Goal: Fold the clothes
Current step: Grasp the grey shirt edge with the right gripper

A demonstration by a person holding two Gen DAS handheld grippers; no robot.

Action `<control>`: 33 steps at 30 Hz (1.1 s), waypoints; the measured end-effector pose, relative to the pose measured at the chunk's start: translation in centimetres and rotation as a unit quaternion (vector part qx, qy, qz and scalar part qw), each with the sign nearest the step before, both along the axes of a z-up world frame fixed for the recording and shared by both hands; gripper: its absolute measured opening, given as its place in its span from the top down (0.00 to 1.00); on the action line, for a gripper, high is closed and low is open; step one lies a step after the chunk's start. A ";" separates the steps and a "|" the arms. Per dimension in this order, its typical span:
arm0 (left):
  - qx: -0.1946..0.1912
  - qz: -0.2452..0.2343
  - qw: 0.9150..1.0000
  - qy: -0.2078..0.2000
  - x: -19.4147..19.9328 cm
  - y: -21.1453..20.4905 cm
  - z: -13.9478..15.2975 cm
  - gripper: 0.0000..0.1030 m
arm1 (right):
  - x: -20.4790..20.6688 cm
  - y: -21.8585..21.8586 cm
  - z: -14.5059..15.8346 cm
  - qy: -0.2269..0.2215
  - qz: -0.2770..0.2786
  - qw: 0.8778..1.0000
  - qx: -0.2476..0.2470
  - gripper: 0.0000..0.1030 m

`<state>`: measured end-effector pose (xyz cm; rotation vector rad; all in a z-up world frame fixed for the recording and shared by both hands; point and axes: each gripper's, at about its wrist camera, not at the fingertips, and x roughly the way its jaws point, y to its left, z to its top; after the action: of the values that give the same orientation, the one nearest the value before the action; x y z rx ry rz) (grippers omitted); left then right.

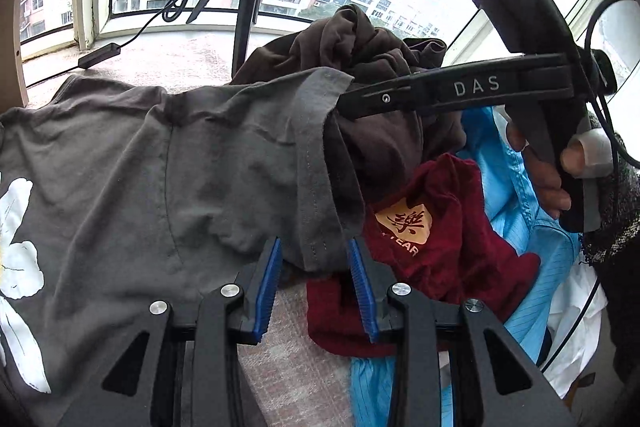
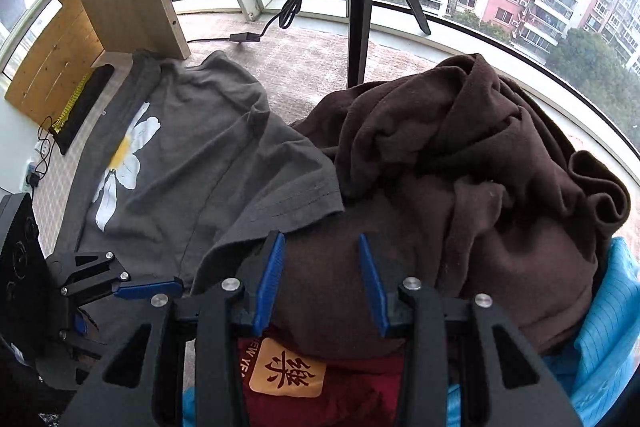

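A soft grey T-shirt with a white flower print (image 1: 132,179) lies spread on the table, and its sleeve rests against a heap of other clothes. The left gripper (image 1: 316,283) has its blue pads apart, with nothing squeezed yet. The hem of the sleeve hangs right between them, so this hand is the nearer one. The shirt stretches long from this sleeve away to the left. The right gripper (image 2: 322,283) is open too, and it holds nothing. It hangs over a crumpled dark brown fleece top (image 2: 460,187), with the grey sleeve just to its left. A dark red top with an orange badge (image 2: 320,387) lies below.
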<state>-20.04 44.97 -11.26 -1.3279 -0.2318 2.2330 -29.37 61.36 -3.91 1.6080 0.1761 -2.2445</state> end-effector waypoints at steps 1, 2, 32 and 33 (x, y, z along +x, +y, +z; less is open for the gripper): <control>-0.002 0.005 1.000 0.000 -0.4 -0.1 0.0 0.69 | 0.1 -0.3 0.1 0.003 0.010 1.000 0.006 0.61; -0.003 0.010 1.000 0.000 -0.7 -0.2 0.0 0.70 | 0.3 -0.6 0.3 0.004 0.022 1.000 0.007 0.60; -0.016 -0.040 0.999 0.025 0.8 1.1 0.3 0.67 | -2.1 -2.5 -0.9 0.011 0.053 0.998 0.035 0.90; -0.023 -0.040 0.998 0.030 0.9 1.3 0.2 0.64 | -2.0 -2.4 -0.7 0.014 0.050 0.998 0.028 0.92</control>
<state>-19.09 46.28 -11.10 -1.2692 -0.1044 2.2188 -31.40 59.00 -4.65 1.5603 0.3231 -2.2061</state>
